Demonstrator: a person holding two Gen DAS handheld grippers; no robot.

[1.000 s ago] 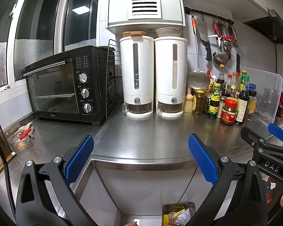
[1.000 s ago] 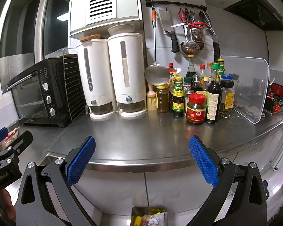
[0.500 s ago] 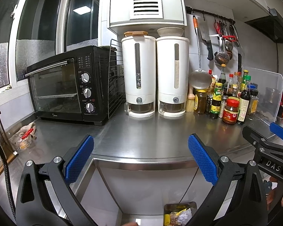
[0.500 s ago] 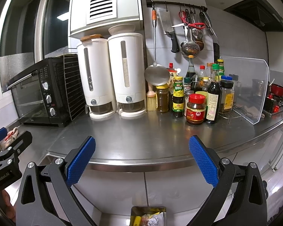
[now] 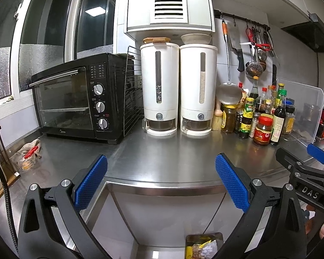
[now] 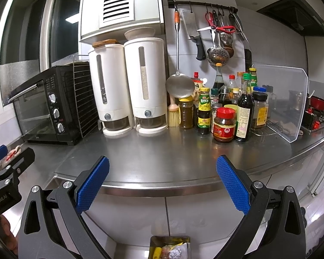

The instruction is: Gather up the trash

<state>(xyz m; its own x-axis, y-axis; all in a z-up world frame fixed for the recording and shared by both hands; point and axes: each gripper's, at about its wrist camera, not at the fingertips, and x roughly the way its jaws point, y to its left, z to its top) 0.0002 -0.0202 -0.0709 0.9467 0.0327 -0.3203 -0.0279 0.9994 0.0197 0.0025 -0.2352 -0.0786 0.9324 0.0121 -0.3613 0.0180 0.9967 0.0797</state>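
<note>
A small trash bin [image 5: 204, 246] stands on the floor below the steel counter [image 5: 162, 159], holding yellow and white wrappers; it also shows in the right wrist view [image 6: 169, 247]. My left gripper [image 5: 161, 183] is open and empty, held in front of the counter edge, above the bin. My right gripper [image 6: 162, 183] is open and empty, level with the left one; its blue tip shows at the right of the left wrist view [image 5: 317, 156]. A clear glass cup with a red item [image 5: 24, 158] and a crumpled cloth sit at the counter's far left.
A black toaster oven [image 5: 80, 97] and wire rack stand back left. Two white dispensers [image 5: 177, 88] stand at the back centre. Several sauce bottles and jars [image 6: 226, 112] crowd the back right, beside a clear splash guard [image 6: 280, 101]. Utensils hang on a wall rail [image 6: 205, 4].
Both grippers have drifted slightly; the left view has shifted a little so the counter items sit further right. Both stay open and empty.
</note>
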